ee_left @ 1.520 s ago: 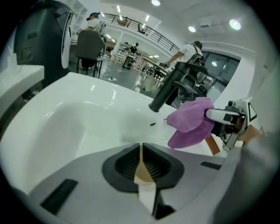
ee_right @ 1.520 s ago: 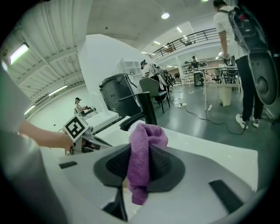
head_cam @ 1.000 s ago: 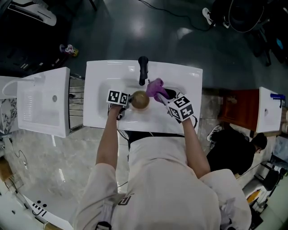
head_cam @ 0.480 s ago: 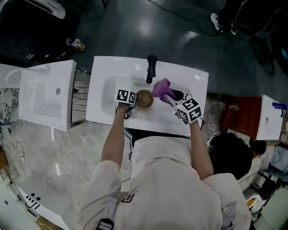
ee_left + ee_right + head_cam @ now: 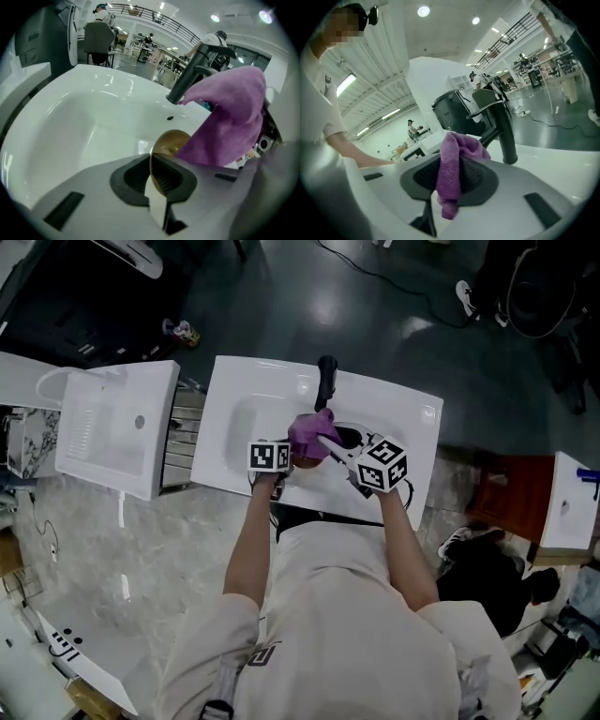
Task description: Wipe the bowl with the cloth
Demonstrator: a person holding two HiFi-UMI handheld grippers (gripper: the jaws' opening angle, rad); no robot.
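Note:
A small brass-coloured bowl (image 5: 169, 143) is held over the white sink basin (image 5: 79, 126), with my left gripper (image 5: 154, 176) shut on its rim. In the head view the bowl is almost hidden under the purple cloth (image 5: 310, 435). My right gripper (image 5: 449, 187) is shut on that cloth (image 5: 451, 173), and the cloth (image 5: 229, 117) hangs down over the bowl's right side and touches it. From above, the left gripper (image 5: 283, 463) sits just left of the cloth and the right gripper (image 5: 336, 448) just right of it.
A black tap (image 5: 326, 379) stands at the back of the sink (image 5: 244, 409), close behind the cloth. The drain hole (image 5: 346, 438) lies under the right gripper. A second white basin unit (image 5: 112, 427) stands to the left.
My right gripper has carried the purple cloth leftward onto the bowl, which it now covers. The left gripper has held the bowl in place. The head view has shifted slightly.

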